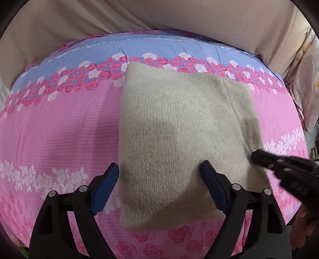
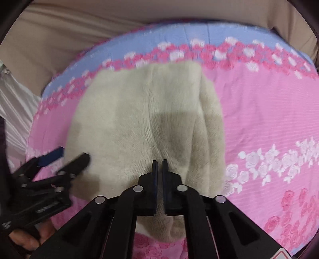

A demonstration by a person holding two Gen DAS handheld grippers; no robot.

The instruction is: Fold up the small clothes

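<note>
While it lies flat on the pink rose-print bedspread (image 1: pixel 59 129), the beige knit garment (image 1: pixel 179 129) forms a rough rectangle, with a narrower folded strip along its right side. At its near right edge, the right gripper (image 2: pixel 159 162) is clenched on a pinch of the knit. Over its near left part hangs the left gripper (image 1: pixel 159 169), jaws spread wide and released. Beyond the bedspread is tan fabric (image 1: pixel 139 16).

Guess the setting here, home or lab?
Probably a home bedroom: a beige knitted garment lies on a pink and blue rose-print quilted bedsheet over what looks like a mattress, with plain beige draped fabric behind. No lab fixtures visible.
</note>
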